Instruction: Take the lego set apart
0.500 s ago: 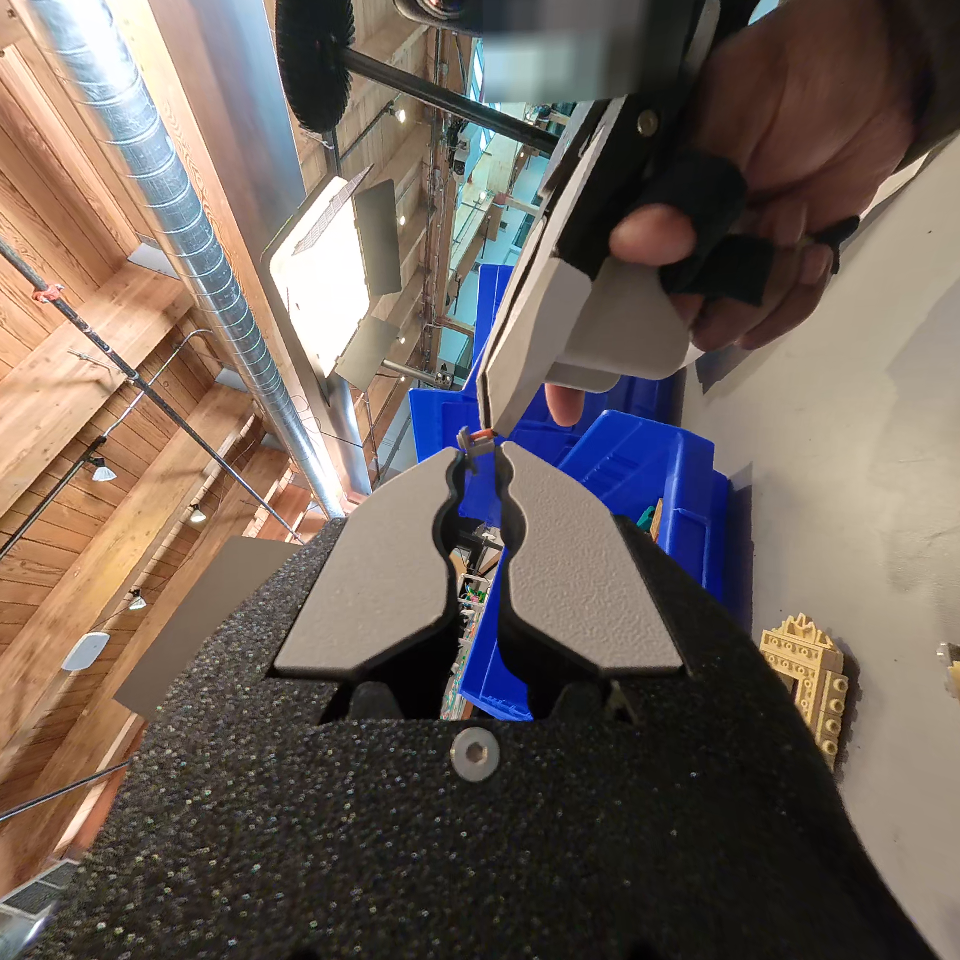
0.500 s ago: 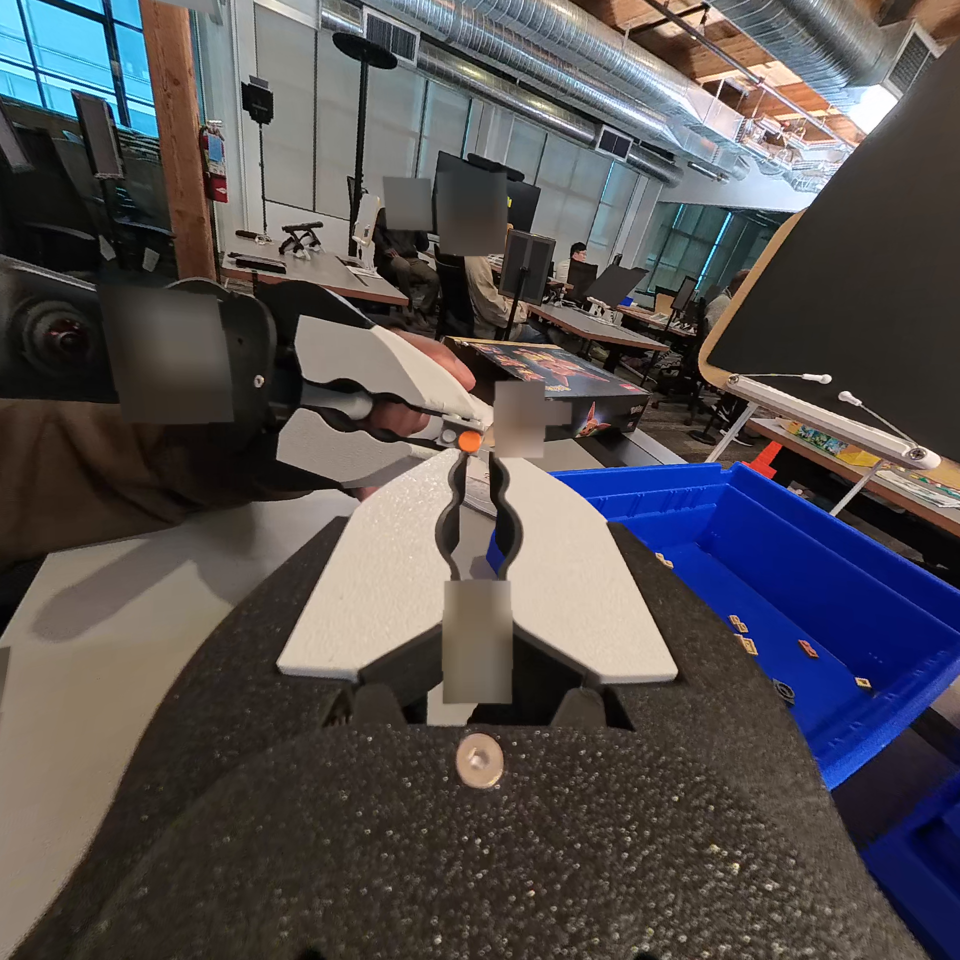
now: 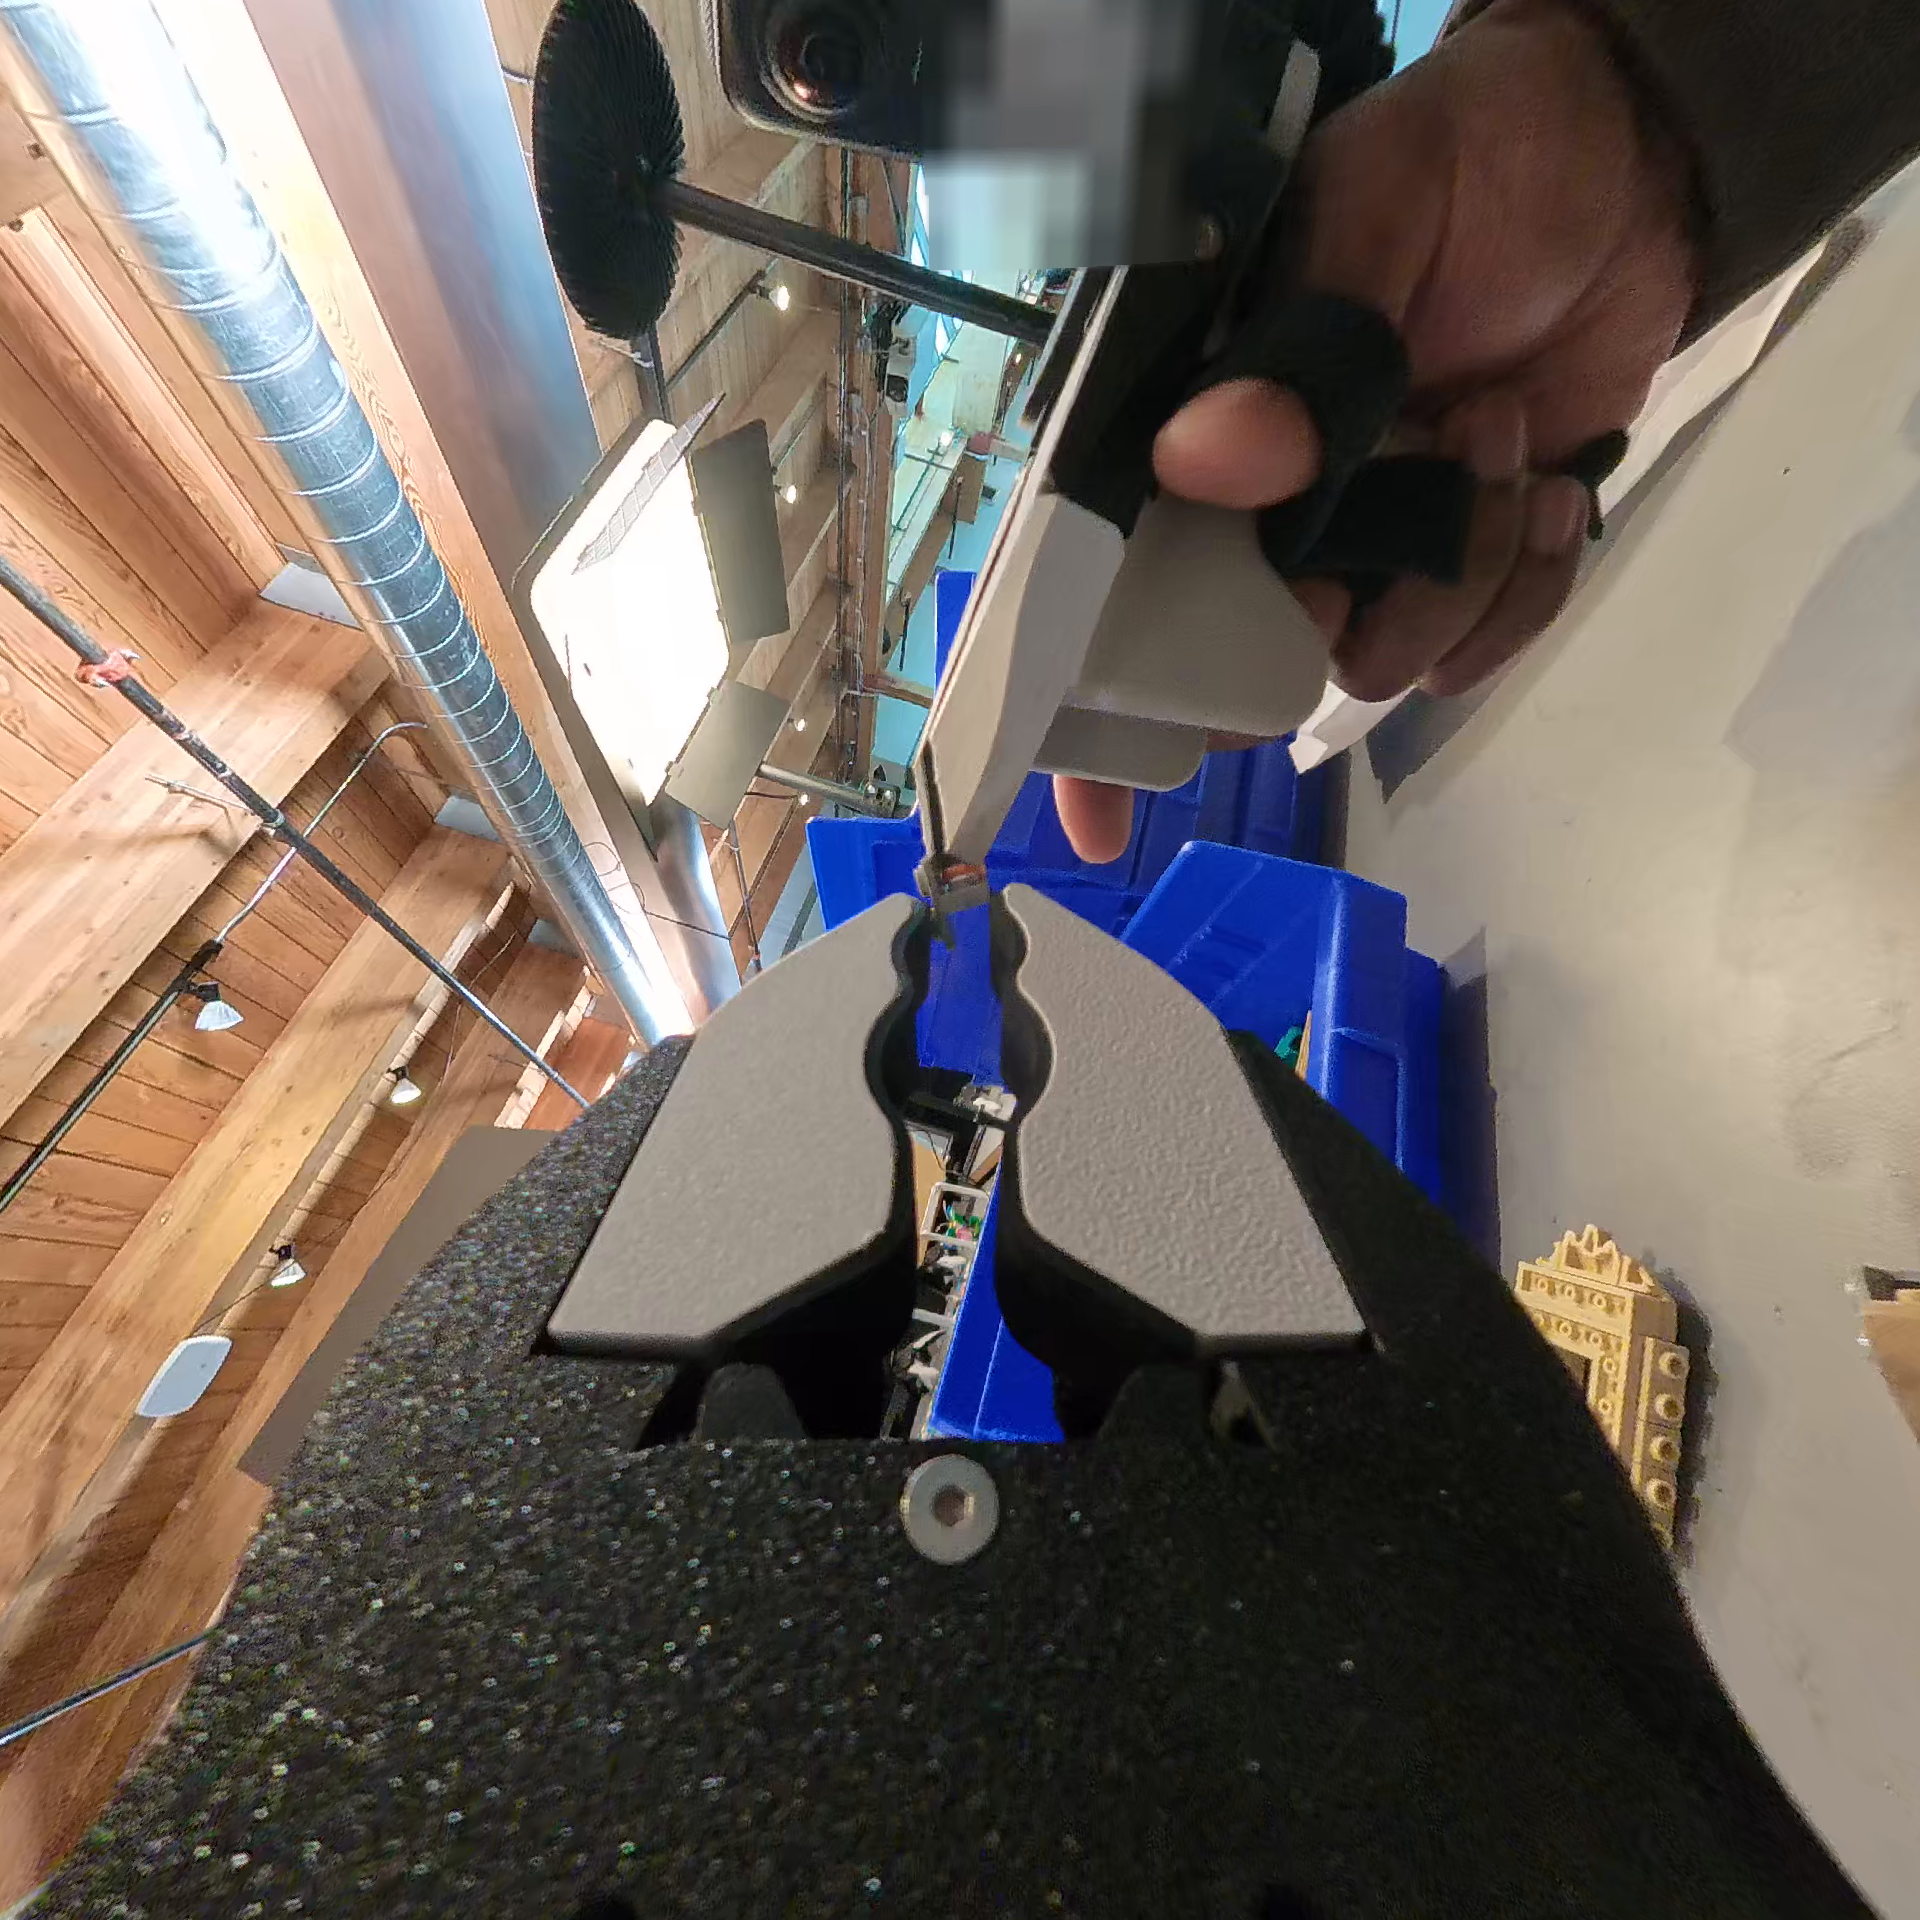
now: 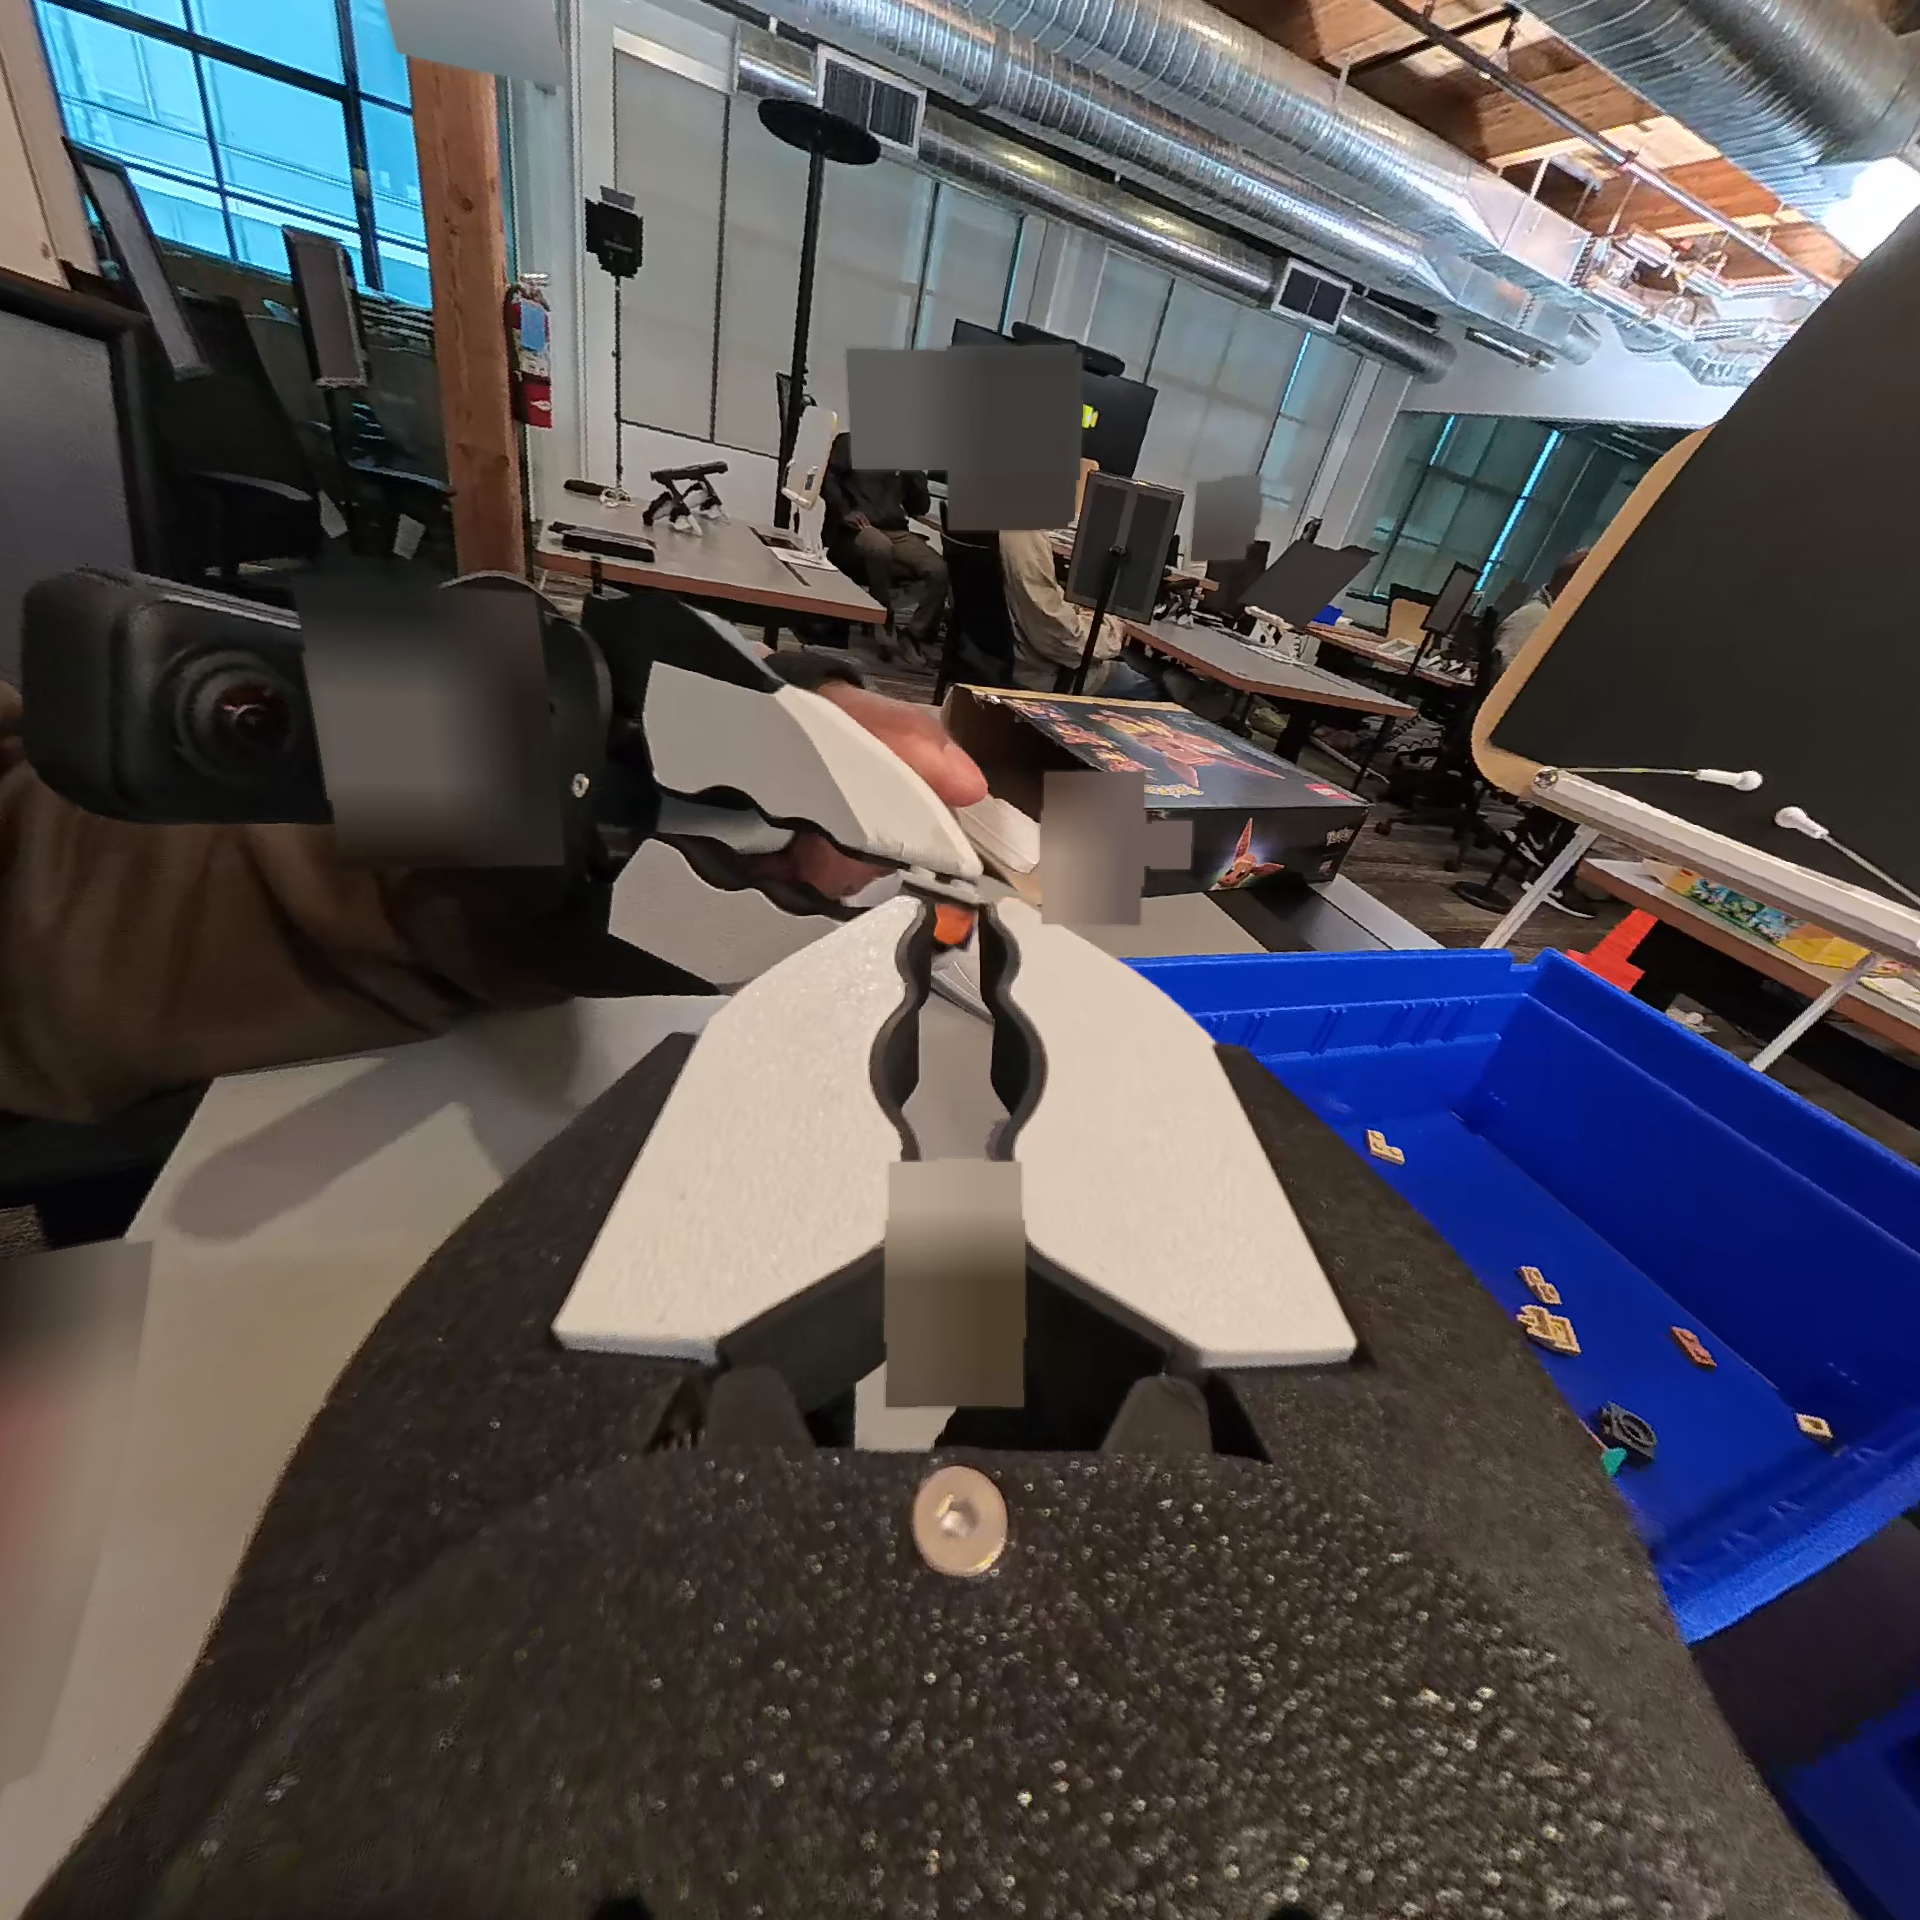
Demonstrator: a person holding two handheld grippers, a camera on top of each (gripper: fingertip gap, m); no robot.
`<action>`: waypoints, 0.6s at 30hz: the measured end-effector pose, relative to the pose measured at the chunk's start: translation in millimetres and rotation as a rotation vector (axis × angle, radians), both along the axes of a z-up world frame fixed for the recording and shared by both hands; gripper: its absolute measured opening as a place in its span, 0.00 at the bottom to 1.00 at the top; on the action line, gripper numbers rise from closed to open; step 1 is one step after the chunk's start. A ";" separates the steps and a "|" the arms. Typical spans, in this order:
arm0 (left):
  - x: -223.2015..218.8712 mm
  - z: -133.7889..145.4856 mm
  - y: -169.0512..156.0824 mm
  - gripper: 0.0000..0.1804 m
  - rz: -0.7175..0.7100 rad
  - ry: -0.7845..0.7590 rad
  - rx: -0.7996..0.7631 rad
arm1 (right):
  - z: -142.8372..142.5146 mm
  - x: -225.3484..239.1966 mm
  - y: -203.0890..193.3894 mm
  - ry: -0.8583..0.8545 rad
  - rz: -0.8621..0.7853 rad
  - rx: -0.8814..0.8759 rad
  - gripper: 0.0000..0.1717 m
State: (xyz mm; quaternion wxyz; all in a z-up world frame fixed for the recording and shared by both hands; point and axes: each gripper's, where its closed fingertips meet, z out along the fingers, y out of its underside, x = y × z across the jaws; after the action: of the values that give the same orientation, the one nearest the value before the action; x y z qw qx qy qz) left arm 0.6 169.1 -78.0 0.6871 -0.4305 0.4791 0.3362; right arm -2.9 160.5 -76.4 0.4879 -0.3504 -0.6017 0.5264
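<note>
My two grippers meet tip to tip above the grey table (image 3: 1662, 935). In the right wrist view my right gripper (image 4: 953, 914) is shut on a small orange piece (image 4: 951, 925) pinched between its fingertips. My left gripper (image 4: 951, 878) reaches in from the left, held by a hand, and is shut on a thin small grey piece (image 4: 935, 883) that rests right on top of the orange one. In the left wrist view my left gripper (image 3: 961, 904) has the grey piece (image 3: 956, 881) at its tips. The right gripper (image 3: 940, 831) comes down onto it from above.
Blue bins (image 3: 1299, 987) stand behind the grippers; one (image 4: 1558, 1091) to my right holds several small loose pieces (image 4: 1548, 1330). A tan brick build (image 3: 1600, 1351) lies on the table. A dark printed box (image 4: 1195, 769) sits at the table's far edge. People sit at desks beyond. The tips of both grippers are at nearly the same place.
Both grippers stay tip to tip with their grasps unchanged. The orange piece now sits slightly lower, between my right fingertips, closer under the grey piece.
</note>
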 end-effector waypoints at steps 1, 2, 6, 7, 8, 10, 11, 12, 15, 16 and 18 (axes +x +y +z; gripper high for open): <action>1.1 0.0 -0.9 0.06 -0.010 0.001 0.000 | 0.0 0.8 -1.1 -0.003 0.011 -0.002 0.05; 2.0 0.2 -1.9 0.06 -0.019 0.002 0.002 | 0.1 1.8 -2.5 -0.008 0.026 -0.008 0.05; 7.5 1.7 -6.6 0.06 -0.061 0.009 0.016 | 0.4 7.2 -8.1 -0.037 0.102 -0.052 0.05; 9.0 2.0 -7.5 0.06 -0.070 0.010 0.018 | 0.3 8.6 -9.1 -0.043 0.118 -0.061 0.05; 10.3 1.9 -8.4 0.06 -0.076 0.014 0.020 | 0.1 9.9 -10.2 -0.050 0.133 -0.068 0.05; 12.3 2.8 -10.1 0.06 -0.089 0.014 0.026 | -1.8 11.6 -12.5 -0.066 0.156 -0.066 0.06; 13.0 3.3 -10.8 0.06 -0.094 0.012 0.027 | -3.0 12.0 -13.4 -0.071 0.160 -0.058 0.07; 13.5 3.6 -11.2 0.06 -0.097 0.013 0.029 | -3.9 12.0 -14.0 -0.073 0.160 -0.050 0.07; 14.9 2.5 -12.1 0.06 -0.106 0.019 0.022 | -4.9 11.5 -15.1 -0.070 0.153 -0.026 0.07; 15.1 1.8 -12.2 0.06 -0.106 0.021 0.018 | -5.3 11.4 -15.1 -0.070 0.150 -0.018 0.07; 15.6 0.9 -12.7 0.06 -0.112 0.026 0.012 | -6.1 11.7 -15.5 -0.070 0.148 0.001 0.07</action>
State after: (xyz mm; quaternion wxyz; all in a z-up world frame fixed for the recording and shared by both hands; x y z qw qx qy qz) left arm 16.2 156.4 -77.1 0.7010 -0.3947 0.5093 0.3057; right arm 8.8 145.0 -82.5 0.4265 -0.3231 -0.6430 0.5480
